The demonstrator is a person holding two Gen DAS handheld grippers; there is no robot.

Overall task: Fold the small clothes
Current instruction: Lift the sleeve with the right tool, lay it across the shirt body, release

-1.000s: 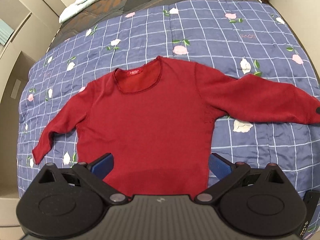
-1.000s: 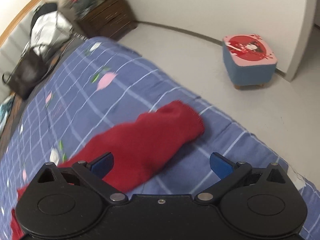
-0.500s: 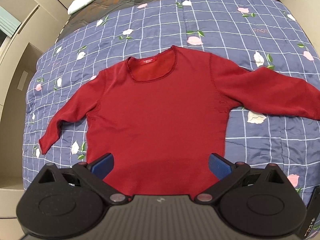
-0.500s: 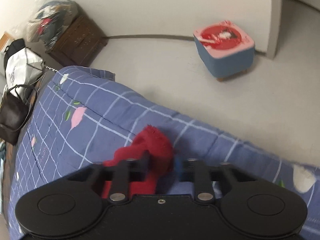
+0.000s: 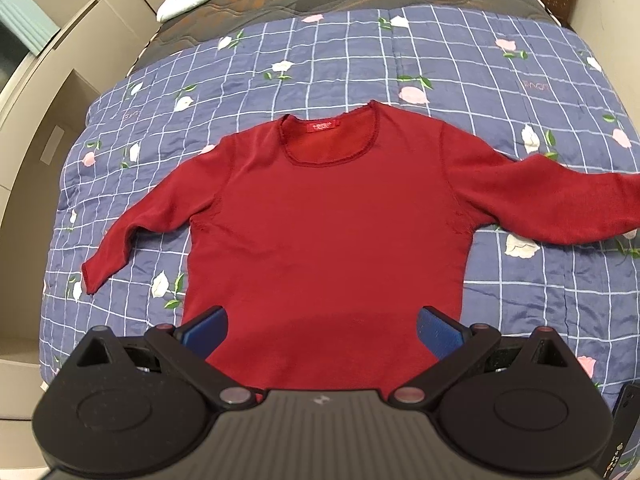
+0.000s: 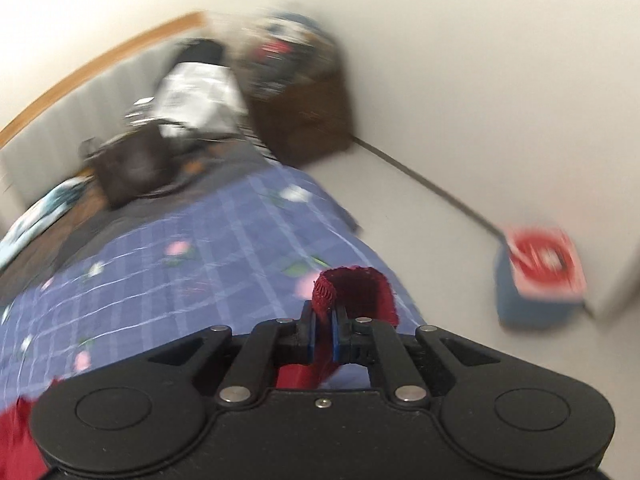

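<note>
Jaws: right gripper (image 6: pixel 324 330) closed tight on the cuff (image 6: pixel 354 290) of one sleeve, red knit bunched between the blue pads and standing up in a small loop above them; left gripper (image 5: pixel 322 330) spread wide, holding nothing, poised over the hem of the sweater (image 5: pixel 326 232). Item: one red long-sleeved sweater, front up, round neck with a red label, laid flat in the middle of the bed (image 5: pixel 460 64) on a blue checked floral quilt, neck toward the head of the bed, hem at the near edge. Near sleeve (image 5: pixel 136 224) bent downward toward the bed's left edge, cuff free; far sleeve stretched out toward the right edge, its end beyond the left wrist view. Handling, by judgement: light, soft, limp knit; no stiffness, so any lifted part will droop and drag the rest. Likely to slide readily on the smooth quilt; not fragile, though the loose knit may snag or stretch if pulled hard. Hold points: cuffs for folding sleeves across the chest, then hem corners or shoulders for the body fold; pinch through both layers. Right wrist view heavily blurred; room detail beyond the bed not recorded.
</note>
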